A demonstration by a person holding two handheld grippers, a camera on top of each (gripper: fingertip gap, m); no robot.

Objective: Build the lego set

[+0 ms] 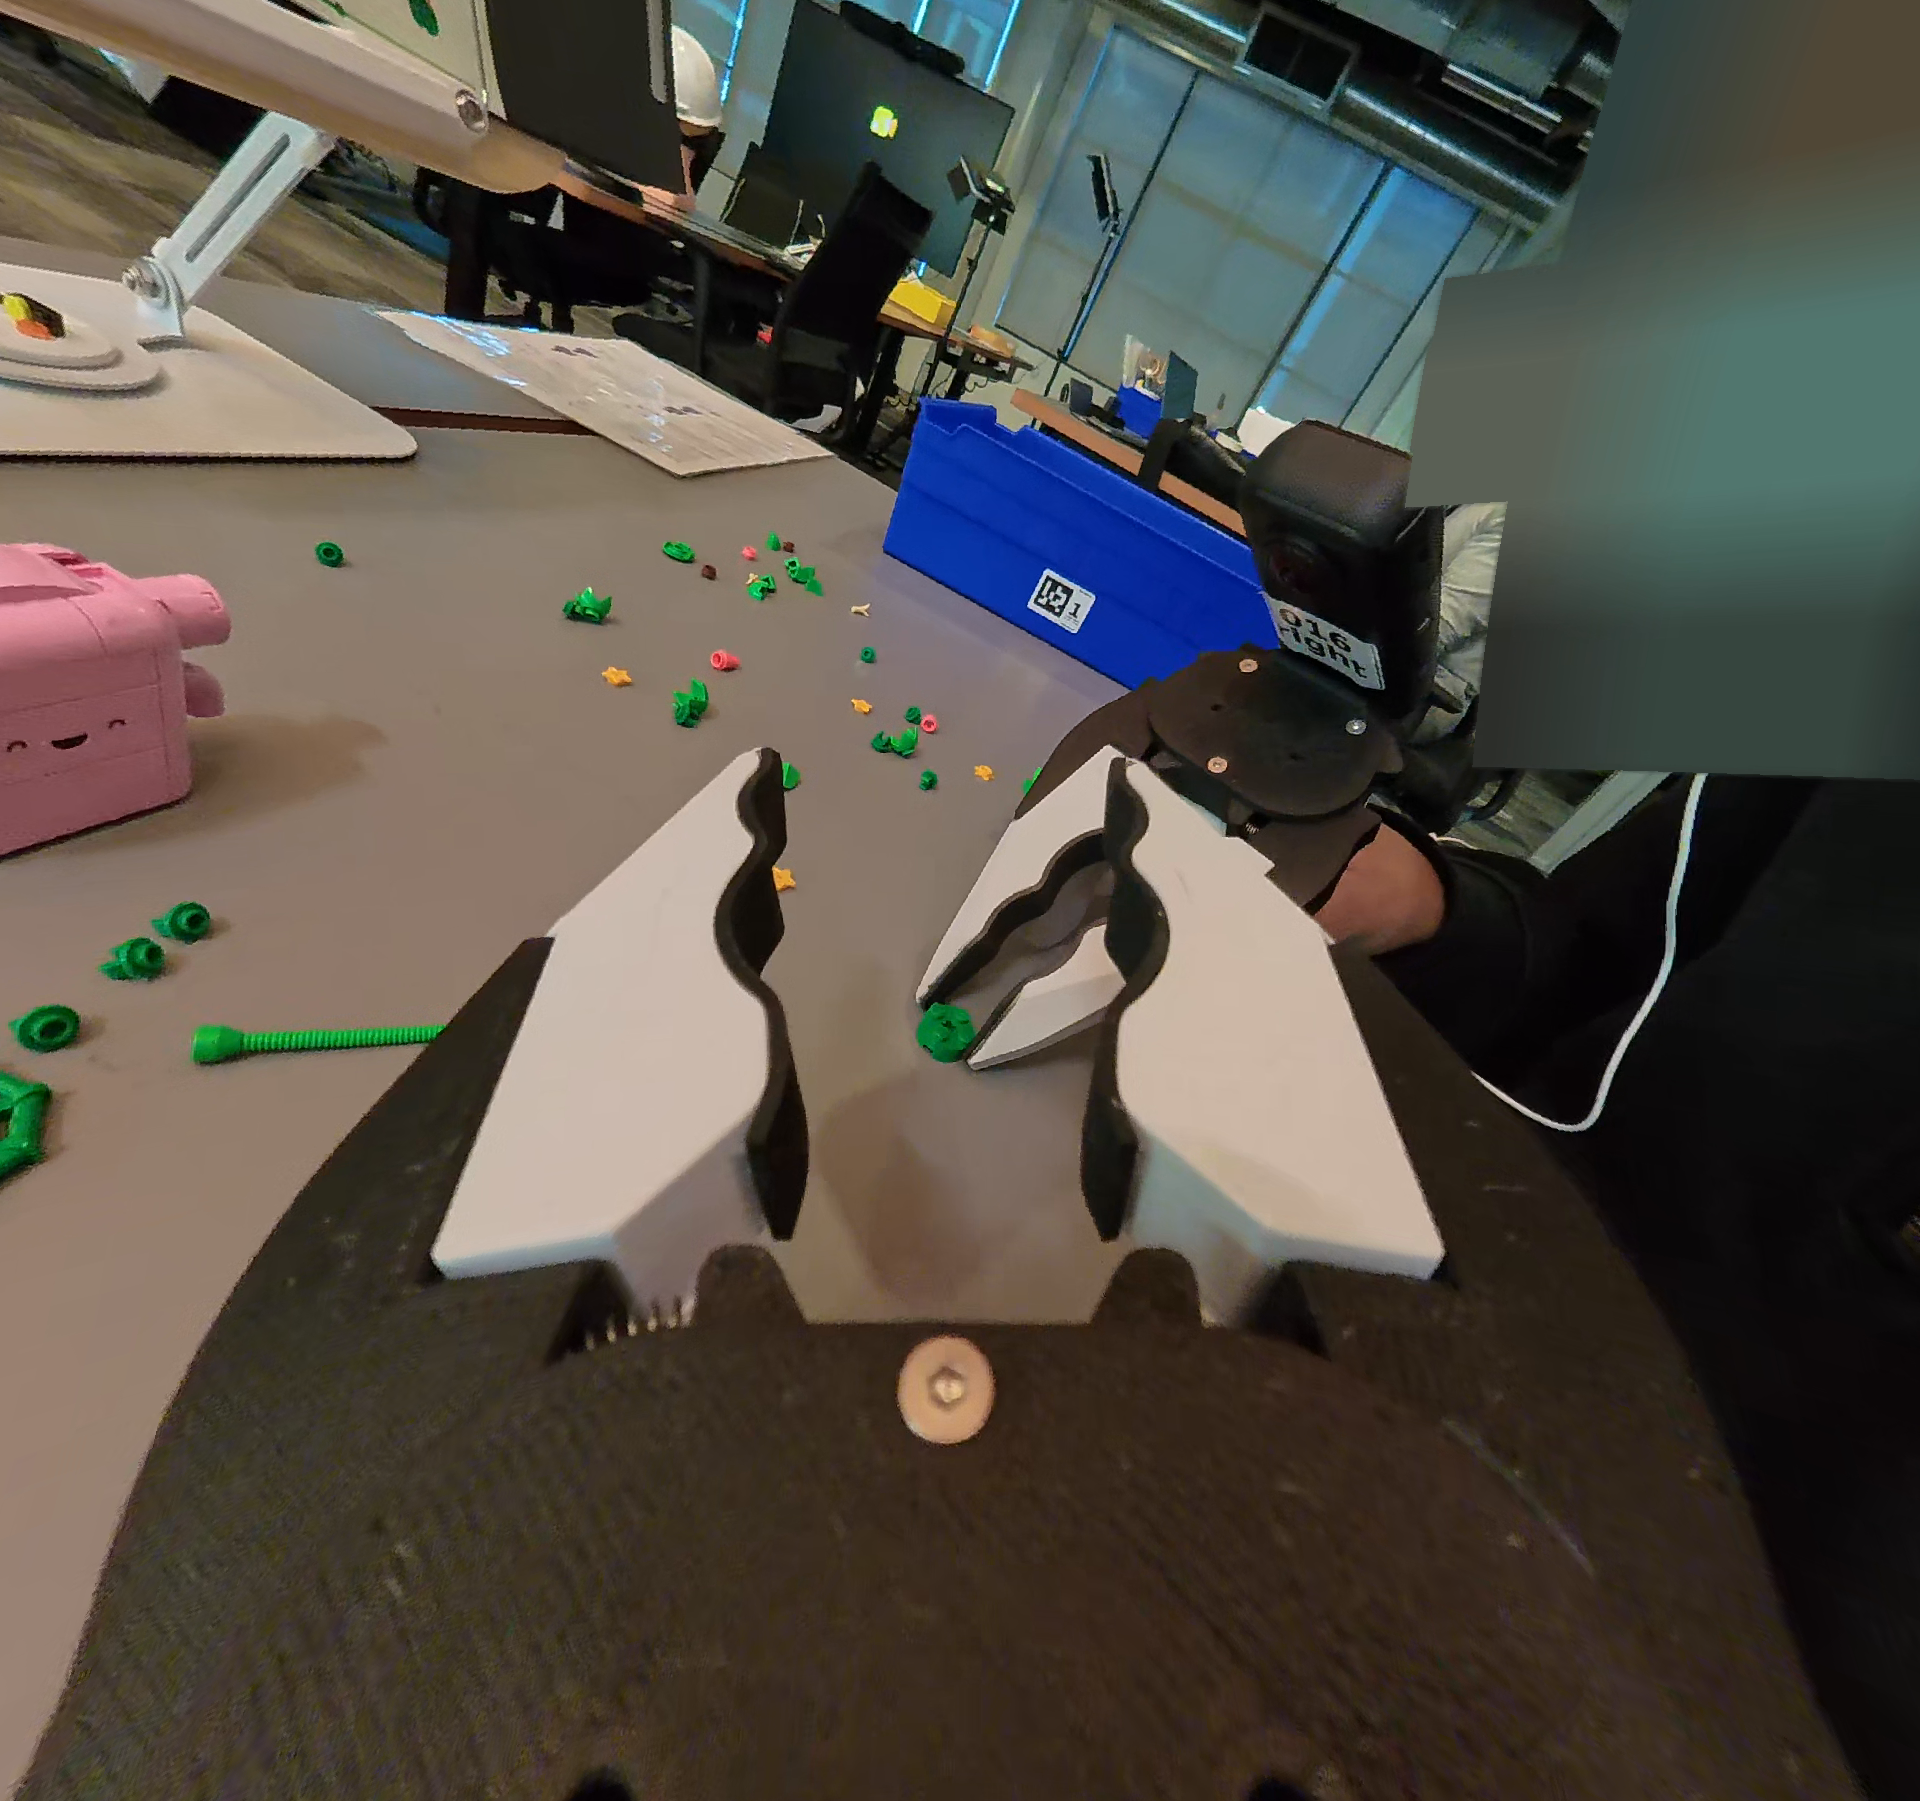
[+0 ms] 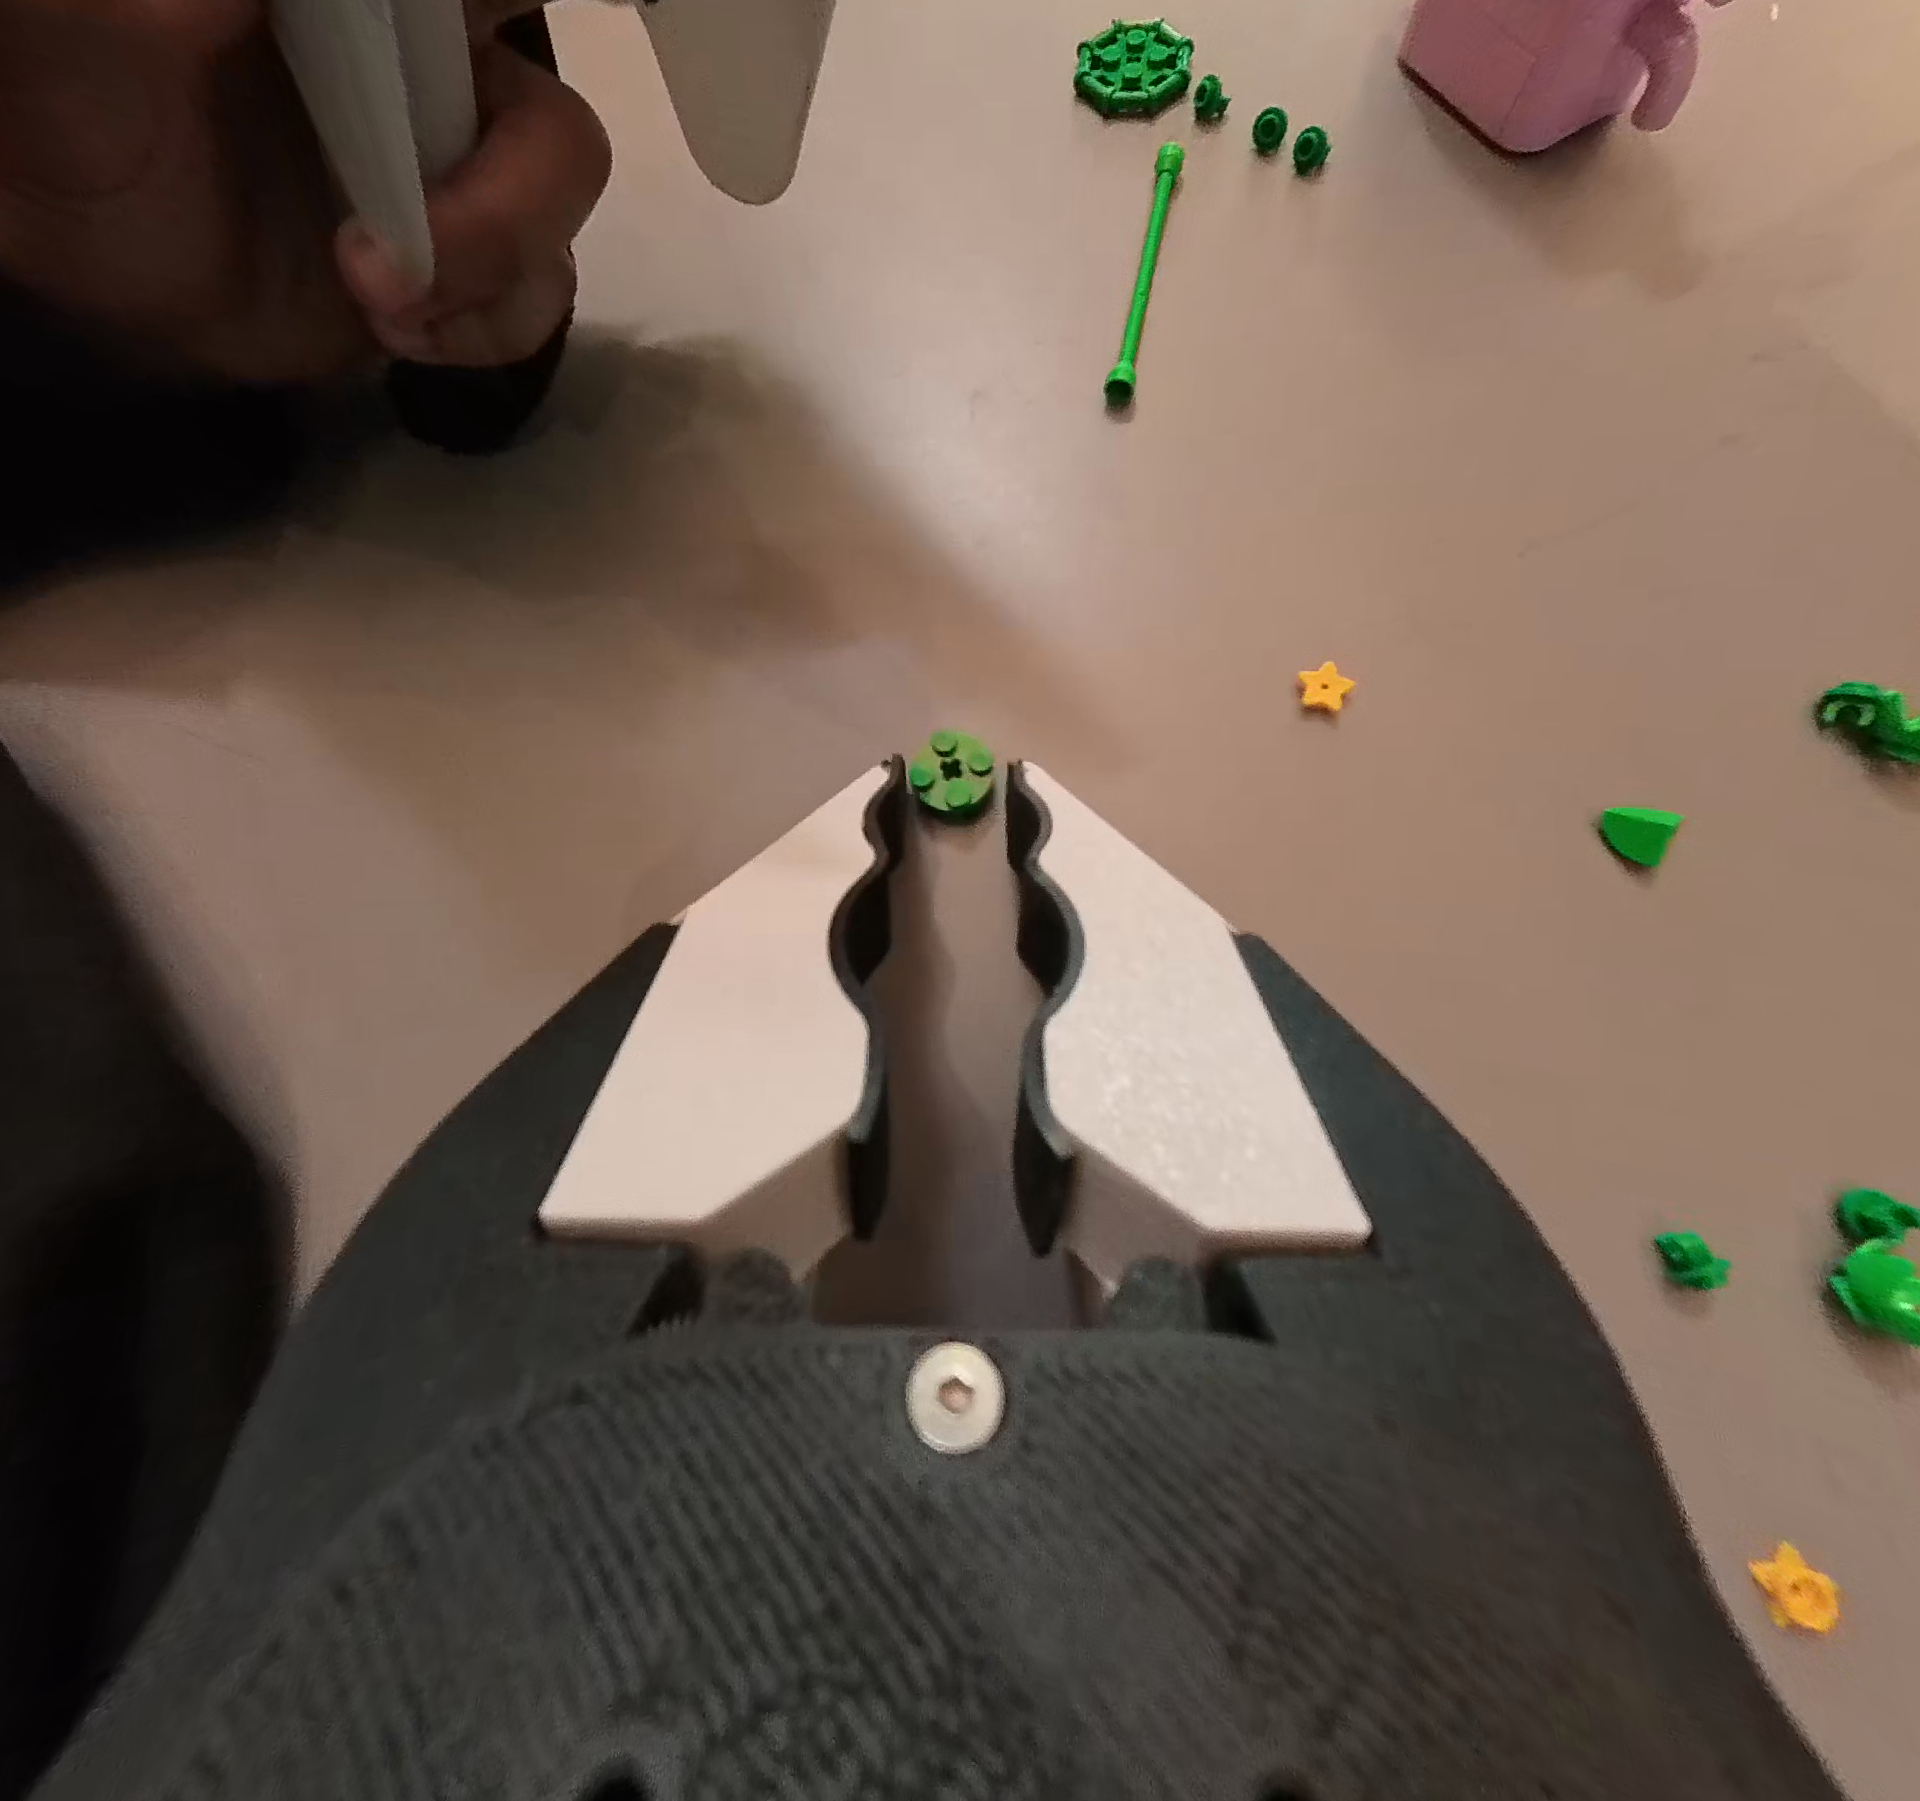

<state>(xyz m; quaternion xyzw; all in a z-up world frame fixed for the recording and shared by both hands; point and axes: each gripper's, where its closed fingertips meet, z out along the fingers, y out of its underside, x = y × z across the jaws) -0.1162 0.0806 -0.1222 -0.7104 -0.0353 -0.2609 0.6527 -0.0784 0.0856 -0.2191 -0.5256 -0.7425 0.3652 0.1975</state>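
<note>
My right gripper (image 2: pixel 953 772) is shut on a small round green plate (image 2: pixel 951 775), pinched at the very fingertips just above the grey table (image 2: pixel 935 504). In the left wrist view the same plate (image 1: pixel 943 1031) shows at the right gripper's tips, between my left gripper's fingers. My left gripper (image 1: pixel 940 772) is open and empty, its jaws wide apart over the table. A green ribbed rod (image 1: pixel 322 1037) (image 2: pixel 1143 276), a green wheel-shaped piece (image 2: pixel 1132 71) and small round green pieces (image 2: pixel 1268 130) (image 1: pixel 135 956) lie to the left gripper's left.
A pink block figure (image 1: pixel 83 691) (image 2: pixel 1590 16) stands nearby. Several loose green, yellow and pink bits (image 1: pixel 686 702) are scattered mid-table, with a yellow star (image 2: pixel 1326 686). A blue bin (image 1: pixel 1039 536), an instruction sheet (image 1: pixel 623 395) and a white stand base (image 1: pixel 208 401) sit farther back. One gripper's finger ends stand about 10 centimeters off the other's. My left tips are roughly 10 centimeters from the green ribbed rod (image 2: pixel 1143 276). Look for it in the left wrist view (image 1: pixel 416 1044) too. Between my left fingertips and the green wheel-shaped piece (image 2: pixel 1132 71) there is roughly 15 centimeters.
</note>
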